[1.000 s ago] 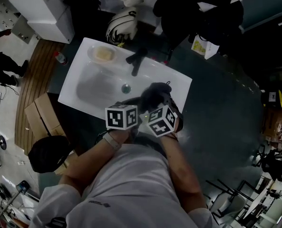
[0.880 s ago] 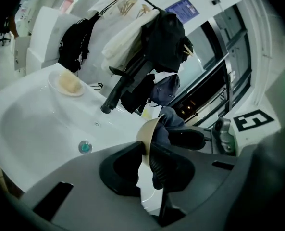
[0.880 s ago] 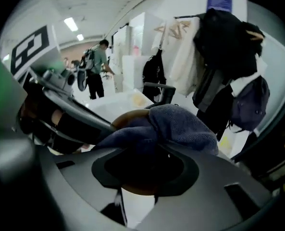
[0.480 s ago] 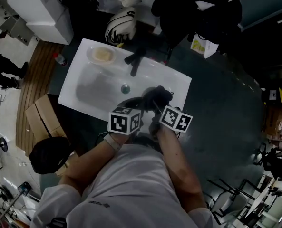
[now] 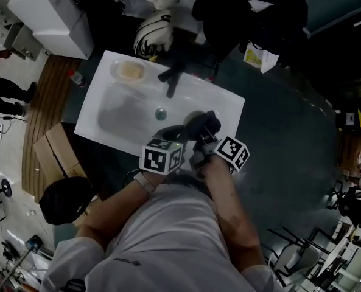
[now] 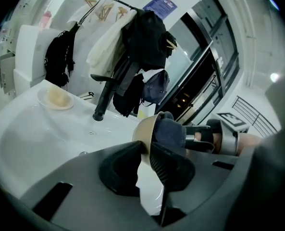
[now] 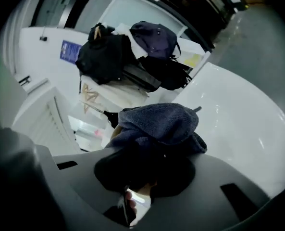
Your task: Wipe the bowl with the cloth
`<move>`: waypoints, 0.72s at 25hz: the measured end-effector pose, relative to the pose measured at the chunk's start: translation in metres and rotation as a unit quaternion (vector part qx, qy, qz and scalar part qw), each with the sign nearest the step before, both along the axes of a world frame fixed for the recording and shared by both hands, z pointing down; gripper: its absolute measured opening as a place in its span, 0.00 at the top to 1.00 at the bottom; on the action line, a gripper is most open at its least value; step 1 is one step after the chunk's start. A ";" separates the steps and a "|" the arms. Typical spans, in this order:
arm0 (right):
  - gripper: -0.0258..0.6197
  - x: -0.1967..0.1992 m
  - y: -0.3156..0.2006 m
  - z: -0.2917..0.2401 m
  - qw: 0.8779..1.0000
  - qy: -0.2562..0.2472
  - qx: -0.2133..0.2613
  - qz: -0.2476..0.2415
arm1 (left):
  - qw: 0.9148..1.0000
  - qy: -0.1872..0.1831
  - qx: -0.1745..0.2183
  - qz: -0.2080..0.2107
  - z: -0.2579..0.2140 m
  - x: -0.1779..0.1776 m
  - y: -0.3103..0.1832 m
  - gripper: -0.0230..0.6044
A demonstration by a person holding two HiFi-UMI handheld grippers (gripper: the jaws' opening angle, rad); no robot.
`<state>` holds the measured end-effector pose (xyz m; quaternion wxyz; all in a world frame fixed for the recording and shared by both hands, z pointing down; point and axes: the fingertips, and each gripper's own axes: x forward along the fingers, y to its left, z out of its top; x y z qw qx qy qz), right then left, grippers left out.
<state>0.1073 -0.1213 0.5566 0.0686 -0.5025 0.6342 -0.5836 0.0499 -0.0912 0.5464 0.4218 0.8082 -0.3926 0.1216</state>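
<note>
- Tan bowl tipped on edge over the white sink, rim clamped in the left gripper jaws.
- Dark blue cloth bunched against the bowl, the right gripper jaws closing on it.

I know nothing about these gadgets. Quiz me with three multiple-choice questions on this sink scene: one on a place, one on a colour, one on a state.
1. Where is the soap dish?
A on the floor
B on the sink's back ledge beside the faucet
C on a shelf

2. What colour is the cloth?
A red
B dark blue
C yellow

3. The left gripper is:
A open, empty
B shut on the faucet
C shut on the bowl

Answers: B, the dish sits at the sink's back corner; B, the cloth looks dark blue; C, the jaws pinch the bowl's rim.
</note>
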 end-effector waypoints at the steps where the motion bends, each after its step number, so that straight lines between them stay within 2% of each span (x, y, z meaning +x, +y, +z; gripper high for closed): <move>1: 0.81 -0.002 0.000 -0.001 0.999 0.023 0.011 -0.022 | 1.000 0.002 -0.003 -0.001 0.001 -0.001 0.000 0.88; 3: 0.82 -0.008 0.002 -0.001 0.994 0.070 0.030 -0.072 | 1.000 0.003 -0.007 -0.002 0.002 -0.003 0.001 0.88; 5: 0.82 -0.011 0.003 -0.001 0.983 0.125 0.049 -0.123 | 1.000 0.005 -0.011 -0.002 0.004 -0.004 0.001 0.88; 7: 0.82 -0.014 0.005 0.000 0.963 0.192 0.071 -0.176 | 1.000 0.007 -0.013 -0.002 0.005 -0.003 0.002 0.88; 9: 0.82 -0.017 0.008 0.002 0.930 0.265 0.096 -0.235 | 1.000 0.008 -0.015 -0.002 0.005 -0.003 0.003 0.88; 11: 0.82 -0.022 0.010 0.003 0.882 0.343 0.123 -0.299 | 1.000 0.009 -0.017 -0.002 0.005 -0.005 0.003 0.88; 14: 0.82 -0.029 0.016 0.009 0.795 0.437 0.147 -0.393 | 1.000 0.007 -0.021 -0.001 0.008 -0.007 0.005 0.88; 16: 0.82 -0.032 0.022 0.014 0.726 0.488 0.158 -0.458 | 1.000 0.004 -0.024 0.002 0.011 -0.008 0.007 0.88; 18: 0.82 -0.033 0.028 0.019 0.644 0.531 0.174 -0.522 | 1.000 0.002 -0.027 0.004 0.013 -0.009 0.009 0.88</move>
